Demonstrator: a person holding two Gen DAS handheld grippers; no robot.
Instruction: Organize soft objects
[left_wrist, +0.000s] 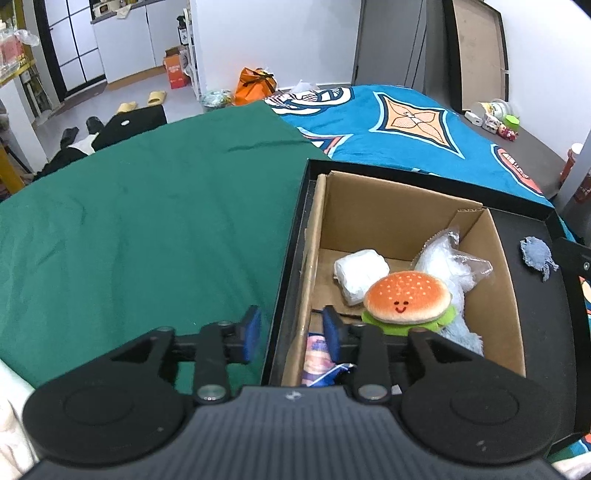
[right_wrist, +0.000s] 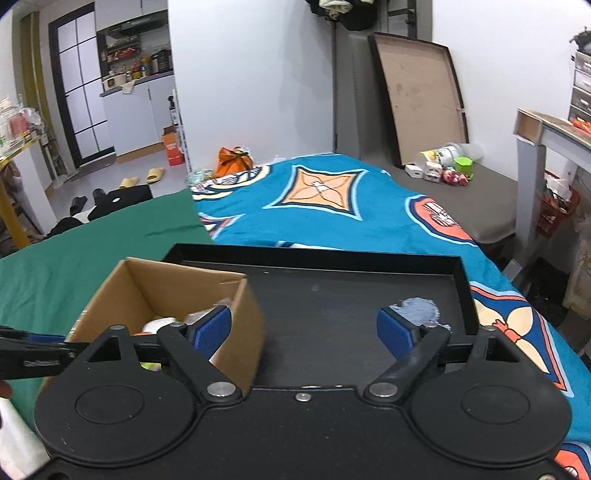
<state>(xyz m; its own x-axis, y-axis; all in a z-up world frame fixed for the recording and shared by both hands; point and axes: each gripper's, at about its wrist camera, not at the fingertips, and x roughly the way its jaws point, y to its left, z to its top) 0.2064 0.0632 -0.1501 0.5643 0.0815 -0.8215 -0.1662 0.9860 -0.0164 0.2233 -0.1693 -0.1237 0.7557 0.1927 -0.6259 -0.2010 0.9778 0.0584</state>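
One soft item remains outside: left to right, your left gripper hangs released and empty, straddling the cardboard box wall, the burger plush sits inside the box, and the blue cloth scrap lies on the black tray just beyond your spread, empty right gripper. Closing too shallow could pinch only its frayed edge, and it may slip.

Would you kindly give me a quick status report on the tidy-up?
Both claws open, empty: left, right. Burger plush in the box. Blue scrap left on the tray, path clear.
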